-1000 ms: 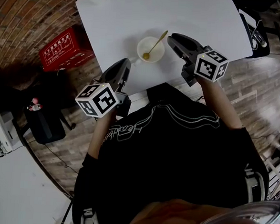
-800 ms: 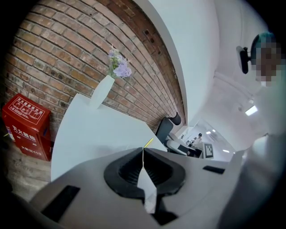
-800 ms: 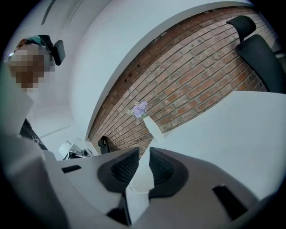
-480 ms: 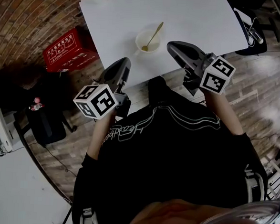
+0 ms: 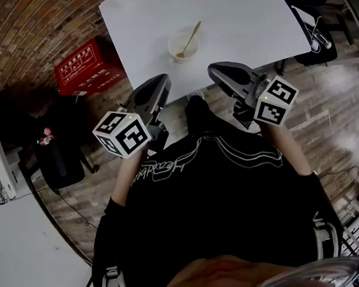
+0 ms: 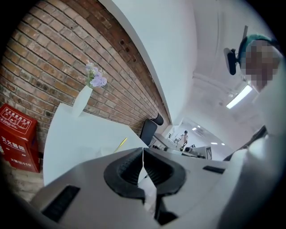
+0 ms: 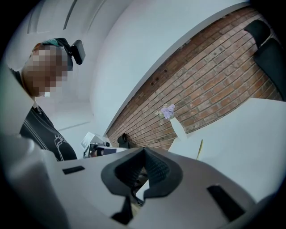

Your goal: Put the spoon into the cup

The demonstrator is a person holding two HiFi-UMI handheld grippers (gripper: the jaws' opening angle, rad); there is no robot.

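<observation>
Both pairs of jaws are pressed together with nothing between them. The left gripper (image 6: pixel 143 151) and the right gripper (image 7: pixel 144 150) are held at the near edge of the table (image 5: pixel 249 28), well apart from the cup (image 5: pixel 182 47). The spoon (image 5: pixel 190 37) stands in the cup, bowl end down, so the task looks done. Its long axis leans, handle pointing away from the person. It probably rests on the far rim, though it is too small here to be sure.

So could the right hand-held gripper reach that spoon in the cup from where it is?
Probably yes. Only bare table lies between the right hand-held gripper and the spoon leaning in the cup, so nothing blocks it. Its jaws are closed, though, and would need to open first.
</observation>
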